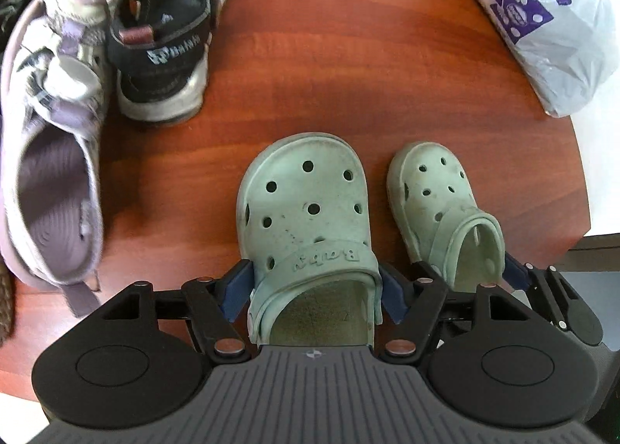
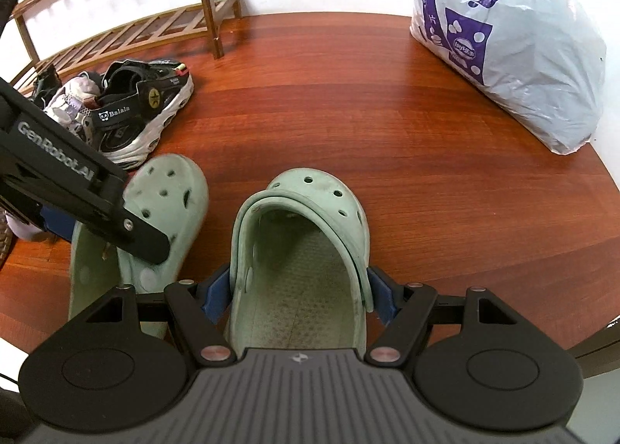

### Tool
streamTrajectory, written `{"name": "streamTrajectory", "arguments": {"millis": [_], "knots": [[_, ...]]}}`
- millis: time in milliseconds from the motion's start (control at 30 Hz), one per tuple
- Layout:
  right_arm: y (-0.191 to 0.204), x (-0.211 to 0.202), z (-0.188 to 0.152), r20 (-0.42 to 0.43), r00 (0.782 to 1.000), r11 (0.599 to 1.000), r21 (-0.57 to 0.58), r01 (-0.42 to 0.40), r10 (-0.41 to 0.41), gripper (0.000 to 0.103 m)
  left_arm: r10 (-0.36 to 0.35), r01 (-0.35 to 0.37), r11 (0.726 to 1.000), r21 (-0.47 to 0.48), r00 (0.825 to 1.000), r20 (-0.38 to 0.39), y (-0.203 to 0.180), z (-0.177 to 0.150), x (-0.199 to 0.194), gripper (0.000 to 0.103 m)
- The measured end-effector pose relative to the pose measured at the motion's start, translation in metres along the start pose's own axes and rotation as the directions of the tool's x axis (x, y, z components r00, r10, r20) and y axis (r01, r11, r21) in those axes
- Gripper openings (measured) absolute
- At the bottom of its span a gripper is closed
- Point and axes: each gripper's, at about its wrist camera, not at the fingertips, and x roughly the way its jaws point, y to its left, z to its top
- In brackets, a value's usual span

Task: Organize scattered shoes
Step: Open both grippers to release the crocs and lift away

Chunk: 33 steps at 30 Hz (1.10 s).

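Two pale green clogs lie side by side on the red-brown wooden floor, toes pointing away. My left gripper (image 1: 314, 291) is shut on the heel end of the left clog (image 1: 306, 207), its blue pads pressed on both sides. The right clog (image 1: 434, 196) sits just right of it. In the right wrist view my right gripper (image 2: 298, 295) is shut on the right clog (image 2: 310, 250) at its heel opening. The left clog (image 2: 170, 200) lies beside it, partly hidden by the left gripper's black arm. A black sandal (image 1: 162, 45) and a lavender sneaker (image 1: 50, 141) lie tumbled at the far left.
A bamboo slatted shoe rack (image 2: 116, 33) stands against the white wall at the back left, behind the black sandal (image 2: 143, 111) and the lavender sneaker (image 2: 69, 103). A tied white plastic bag (image 2: 515, 56) with purple print sits at the back right. Bare floor (image 2: 329, 103) stretches ahead of the clogs.
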Motion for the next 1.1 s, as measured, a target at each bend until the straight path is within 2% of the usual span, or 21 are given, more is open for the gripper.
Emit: {"name": "streamTrajectory", "arguments": {"millis": [233,400,667,833,967,1100], "knots": [[-0.002,-0.005,0.002,-0.011,1.000,1.000,-0.019,-0.018,0.018,0.078,-0.007,0.008,1.000,0.011,1.000,-0.024,-0.013,0.003,0.015,0.075],[-0.003,-0.010,0.005,-0.016,1.000,0.999,-0.024,-0.022,0.022,0.080,-0.025,0.026,0.998,0.056,0.999,-0.019,-0.019,0.001,0.013,0.090],[-0.005,-0.020,0.010,-0.025,0.999,0.999,-0.032,-0.028,0.027,0.084,-0.065,0.065,0.997,0.040,0.998,-0.017,-0.012,-0.001,-0.001,0.090],[-0.006,-0.032,0.018,-0.024,0.999,0.999,-0.031,-0.028,0.028,0.085,-0.092,0.091,0.994,0.053,0.996,0.010,-0.002,-0.006,-0.028,0.091],[-0.006,-0.043,0.028,-0.020,0.999,0.999,-0.020,-0.035,0.034,0.086,-0.081,0.078,0.995,0.061,0.996,0.047,0.008,-0.011,-0.048,0.091],[0.003,-0.048,0.039,-0.019,0.999,0.999,-0.018,-0.045,0.044,0.088,-0.056,0.054,0.998,0.024,0.995,0.080,0.027,-0.013,-0.069,0.091]]}}
